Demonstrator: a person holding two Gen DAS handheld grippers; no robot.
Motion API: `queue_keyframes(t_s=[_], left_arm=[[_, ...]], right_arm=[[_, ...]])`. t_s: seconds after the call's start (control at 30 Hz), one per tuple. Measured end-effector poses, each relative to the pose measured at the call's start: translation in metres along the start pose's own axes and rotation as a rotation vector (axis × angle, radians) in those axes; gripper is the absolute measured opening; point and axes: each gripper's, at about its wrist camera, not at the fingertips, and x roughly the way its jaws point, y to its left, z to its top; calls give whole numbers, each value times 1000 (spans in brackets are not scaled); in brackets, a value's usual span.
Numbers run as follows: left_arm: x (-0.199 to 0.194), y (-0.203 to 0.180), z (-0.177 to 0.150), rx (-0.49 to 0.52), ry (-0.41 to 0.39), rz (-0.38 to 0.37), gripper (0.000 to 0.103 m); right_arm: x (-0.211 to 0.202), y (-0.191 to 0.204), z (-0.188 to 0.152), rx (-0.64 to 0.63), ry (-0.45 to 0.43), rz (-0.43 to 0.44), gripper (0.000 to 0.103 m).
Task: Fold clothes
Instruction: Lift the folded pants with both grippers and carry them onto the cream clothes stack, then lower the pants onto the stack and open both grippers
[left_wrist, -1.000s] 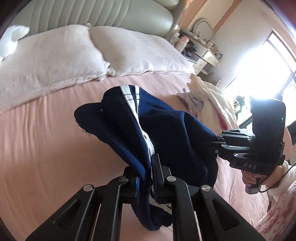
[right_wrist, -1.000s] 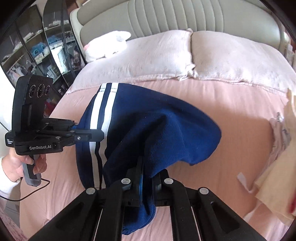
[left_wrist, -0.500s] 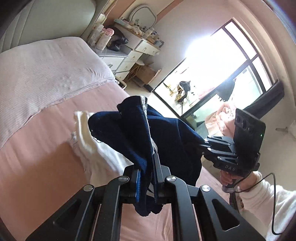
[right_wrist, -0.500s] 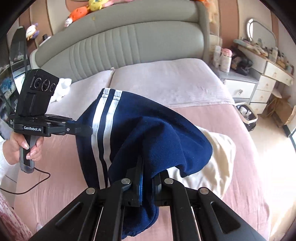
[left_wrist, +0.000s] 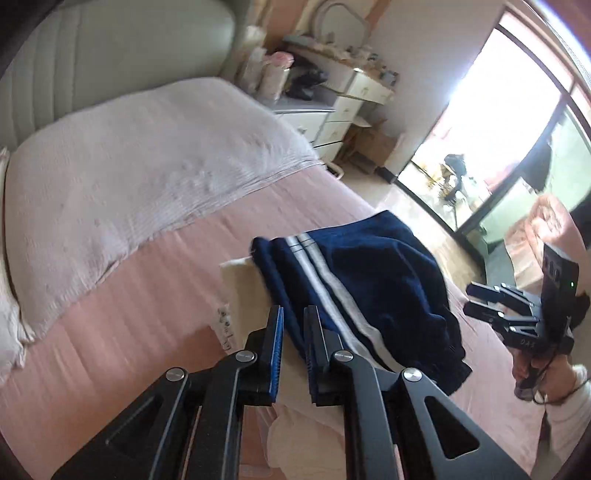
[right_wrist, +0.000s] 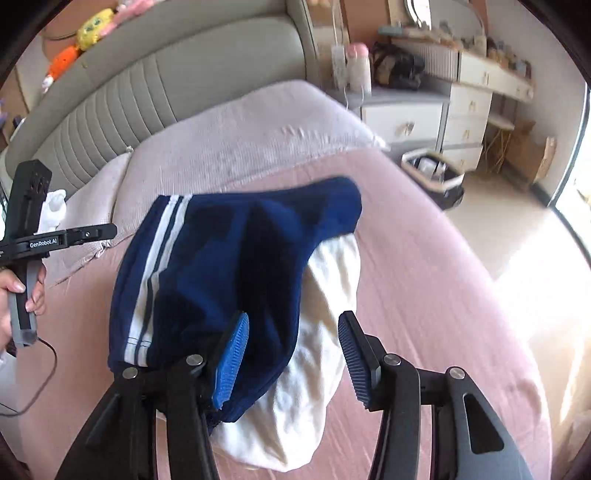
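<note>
Left wrist view: left gripper (left_wrist: 293, 317) nearly closed, narrow gap showing between the blue pads; navy cloth visible through that gap, though hard to say whether pinched or simply lying beyond. Navy striped garment (left_wrist: 362, 291) bundled and folded over, resting on a cream garment (left_wrist: 240, 288) near the edge of the pink bed (left_wrist: 129, 314). Right gripper (left_wrist: 491, 299) off to the side, well clear of the bundle.

Right wrist view: right gripper (right_wrist: 295, 343) with jaws about half apart, having just been opening; cloth released, navy fabric (right_wrist: 221, 266) lying against the inner face of one pad only. Cream piece (right_wrist: 314, 332) underneath, rumpled, apparently not yet folded.

Progress, as a judgement: navy piece folded and stacked, right side let go, left release probably pending. Cream garment likely next. Any further laundry out of view.
</note>
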Motion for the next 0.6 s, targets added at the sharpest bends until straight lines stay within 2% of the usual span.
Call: queue_keyframes(t_s=[0.03,0.1,0.17,0.23,0.3,0.4,0.47,0.53,0.57,0.6], left_arm=[[0,-17,2,65,24,-54,10],[12,-54,-2,186,104,-149,10],[34,-86,-16,291,175,-173,10],[53,-94,-32,332,271,-133,10],[71,-96,-50,354,367,-81,10],[57,-88,-67,399,355,-61,10],[41,-89,-64,381,292,-37,10],[23,-93,-54,345,199,-26,11],[16,-95,-49,331,154,-20,11],[13,-99,-44,320,126,0,16]], right_arm=[[-9,8,-1,-31,-37,-3,50],[1,32,1,-88,2,70,50],[18,55,-1,-130,79,118,50],[37,62,-11,-157,192,109,50],[37,63,-27,-170,217,91,51],[26,62,-44,-179,260,113,50],[10,62,-44,-160,196,80,50],[-8,64,-32,-113,85,31,50],[-15,67,-26,-98,35,-11,53],[-21,69,-20,-82,-10,-51,60]])
